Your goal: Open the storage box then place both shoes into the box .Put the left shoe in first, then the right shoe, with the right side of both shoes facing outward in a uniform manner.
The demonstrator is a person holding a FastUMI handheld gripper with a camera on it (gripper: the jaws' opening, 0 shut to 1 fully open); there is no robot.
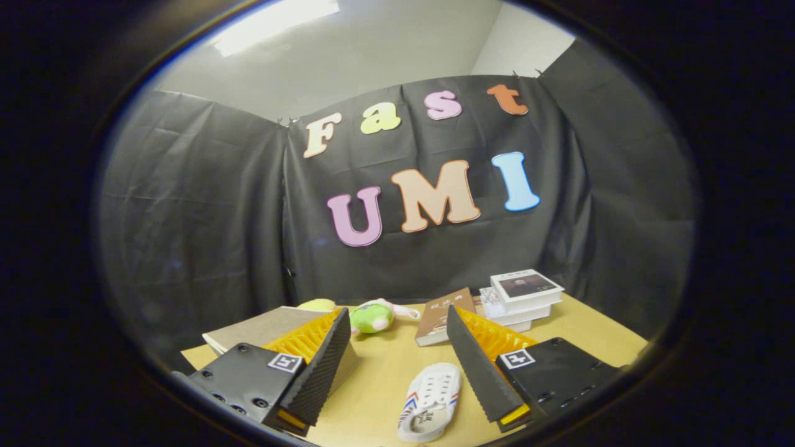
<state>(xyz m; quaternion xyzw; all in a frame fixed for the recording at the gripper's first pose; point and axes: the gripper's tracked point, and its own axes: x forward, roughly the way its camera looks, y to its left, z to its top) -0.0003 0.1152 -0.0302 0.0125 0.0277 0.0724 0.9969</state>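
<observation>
A white shoe (430, 400) with red and blue stripes lies on the tan table (385, 372), low between my two fingers and closer to the right one. My gripper (397, 326) is held above the table, open, with nothing between its fingers. Behind the left finger (323, 366) sits the storage box (264, 329), a grey-brown flat-topped box with its lid down, partly hidden by the finger.
Beyond the fingers lie a green and pink plush toy (376, 316), a brown book (442, 316) lying flat, and a stack of white books (522, 298) at the back right. A yellow-green object (317, 305) peeks out behind the box. Black cloth walls close the booth.
</observation>
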